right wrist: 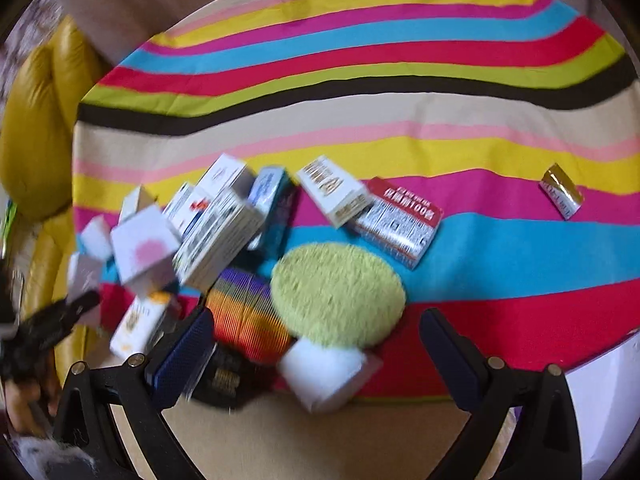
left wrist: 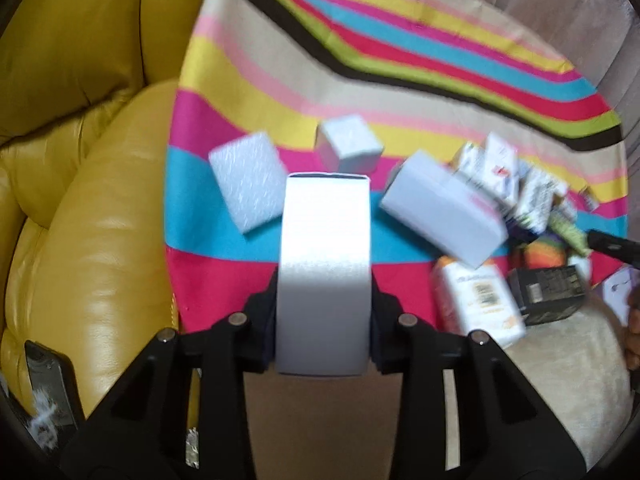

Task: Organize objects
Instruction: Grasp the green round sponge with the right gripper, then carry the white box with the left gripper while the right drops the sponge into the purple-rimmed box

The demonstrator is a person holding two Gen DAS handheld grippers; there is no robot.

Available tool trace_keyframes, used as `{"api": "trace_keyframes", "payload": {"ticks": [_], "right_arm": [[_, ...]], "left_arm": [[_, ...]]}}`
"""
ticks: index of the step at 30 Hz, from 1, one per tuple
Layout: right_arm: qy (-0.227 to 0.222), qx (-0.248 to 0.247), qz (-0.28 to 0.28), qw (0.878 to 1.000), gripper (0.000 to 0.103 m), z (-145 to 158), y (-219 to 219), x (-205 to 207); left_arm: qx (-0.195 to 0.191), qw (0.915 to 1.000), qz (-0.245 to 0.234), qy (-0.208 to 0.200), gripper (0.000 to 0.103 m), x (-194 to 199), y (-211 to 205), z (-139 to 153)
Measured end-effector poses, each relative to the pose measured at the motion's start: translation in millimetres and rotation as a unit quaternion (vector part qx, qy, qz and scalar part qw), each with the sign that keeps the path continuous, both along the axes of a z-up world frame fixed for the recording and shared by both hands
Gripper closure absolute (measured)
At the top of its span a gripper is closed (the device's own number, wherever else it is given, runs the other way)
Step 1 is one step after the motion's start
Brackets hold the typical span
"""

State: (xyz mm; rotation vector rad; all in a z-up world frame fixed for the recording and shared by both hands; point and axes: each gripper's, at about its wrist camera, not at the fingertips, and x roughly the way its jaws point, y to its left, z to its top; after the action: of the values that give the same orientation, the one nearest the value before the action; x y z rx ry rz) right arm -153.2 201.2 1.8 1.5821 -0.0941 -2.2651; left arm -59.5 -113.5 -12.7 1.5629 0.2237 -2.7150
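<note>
The left tongs [left wrist: 322, 320] clench a plain white carton [left wrist: 325, 264] by its two long side walls, its flap end pointing away over the striped cloth [left wrist: 248, 80]. The carton looks light and stiff yet crushable, likely thin card, so a grip low on the side walls near a folded end, where the card is braced, should serve best; its smooth faces could slip under a loose hold. Just beyond it lie a white foam block [left wrist: 246, 182] to the left and a small white cube box [left wrist: 350, 144] farther off, with a larger white box [left wrist: 440, 210] tilted on a heap of packets at right. A yellow leather sofa [left wrist: 80, 160] flanks the cloth on the left. The right tongs [right wrist: 316, 344] stand released and empty above a fuzzy green pad [right wrist: 338, 292], a rainbow spring toy [right wrist: 250, 316] and a white box [right wrist: 328, 372] at the near edge, with a red-and-white packet [right wrist: 400, 220] farther back.
</note>
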Motion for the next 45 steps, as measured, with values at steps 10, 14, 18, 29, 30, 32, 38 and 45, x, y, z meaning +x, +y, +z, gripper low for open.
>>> {"api": "trace_keyframes", "payload": {"ticks": [10, 14, 18, 29, 30, 32, 38, 45], "right_arm": [[-0.037, 0.003, -0.026, 0.999, 0.021, -23.6, -3.1, -18.4], [-0.024, 0.004, -0.024, 0.999, 0.021, -18.3, -1.9, -11.3], [-0.001, -0.004, -0.022, 1.0, 0.021, -3.5, 4.4, -1.4], [0.049, -0.006, -0.119, 0.992, 0.021, 33.2, 104.3, 54.4], [0.051, -0.002, -0.136, 0.989, 0.021, 33.1, 119.7, 61.0], [0.057, 0.01, -0.162, 0.985, 0.021, 32.6, 147.6, 74.4], [0.051, 0.072, -0.237, 0.968, 0.021, 6.9, 215.9, 100.1], [0.054, 0.108, -0.275, 0.954, 0.021, -7.2, 259.0, 118.4]], "left_arm": [[0.025, 0.9953, -0.043, 0.083, 0.063, 9.5, 33.4, 64.2], [0.036, 0.9941, -0.056, 0.085, 0.063, -4.7, 54.7, 69.5], [0.045, 0.9918, -0.077, 0.092, 0.063, -1.5, 77.2, 78.9], [0.113, 0.9702, -0.21, 0.04, 0.064, -19.7, 204.6, 78.8], [0.121, 0.9671, -0.222, 0.031, 0.064, -21.4, 218.8, 77.5], [0.131, 0.9604, -0.246, 0.01, 0.064, -24.9, 252.7, 73.6], [0.143, 0.9373, -0.315, -0.043, 0.064, -21.0, 346.2, 60.5], [0.139, 0.9267, -0.331, -0.111, 0.064, -19.5, 411.9, 32.9]]}}
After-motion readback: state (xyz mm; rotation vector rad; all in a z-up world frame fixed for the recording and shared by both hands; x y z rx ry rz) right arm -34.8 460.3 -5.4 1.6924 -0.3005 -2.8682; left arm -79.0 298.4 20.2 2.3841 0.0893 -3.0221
